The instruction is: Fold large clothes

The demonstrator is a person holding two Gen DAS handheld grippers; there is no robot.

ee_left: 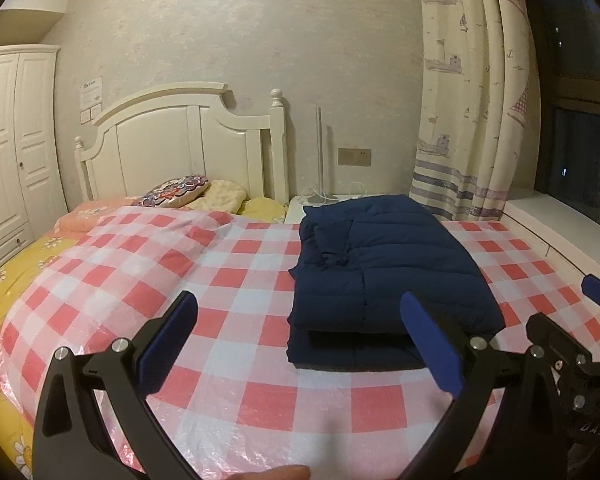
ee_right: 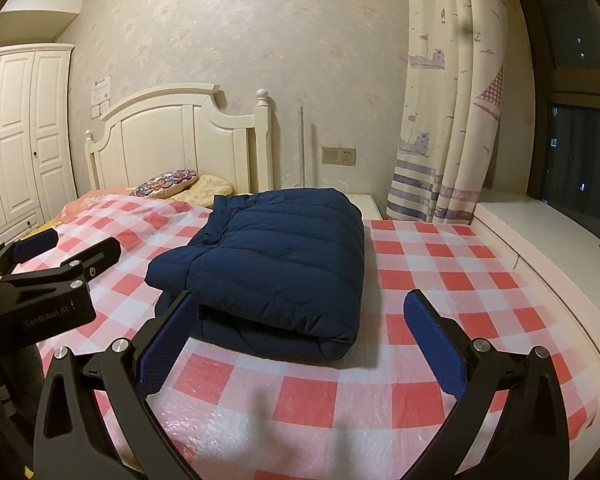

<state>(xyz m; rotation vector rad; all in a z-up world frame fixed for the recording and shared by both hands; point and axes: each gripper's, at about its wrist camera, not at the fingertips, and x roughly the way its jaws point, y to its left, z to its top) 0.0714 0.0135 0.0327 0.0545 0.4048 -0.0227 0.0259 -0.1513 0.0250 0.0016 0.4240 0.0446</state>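
A folded navy jacket (ee_right: pixel 268 264) lies on the checked bed cover (ee_left: pixel 240 292); both grippers (left (ee_left: pixel 304 344), right (ee_right: pixel 304 344)) hover, jaws wide and empty.

wardrobe (ee_left: pixel 4 152): cut off by the left edge in both views; only some doors show.
wall notice (ee_left: pixel 90 96): upper left of the frame, print too small to read.
window (ee_left: pixel 580 120): right edge, cut off; beyond the glass only darkness with a few specks of light.
jacket (ee_right: pixel 272 264): its lower left corner is hidden behind a blue finger pad (ee_right: pixel 168 344) in the right wrist view; the underside of the fold cannot be seen.
right gripper (ee_left: pixel 572 328): in the left wrist view only part shows at the right edge.
fingertip (ee_left: pixel 276 472): bottom edge, cut off, blurred.
pillows (ee_left: pixel 204 196): partly hidden behind the checked cover (ee_left: pixel 228 288).
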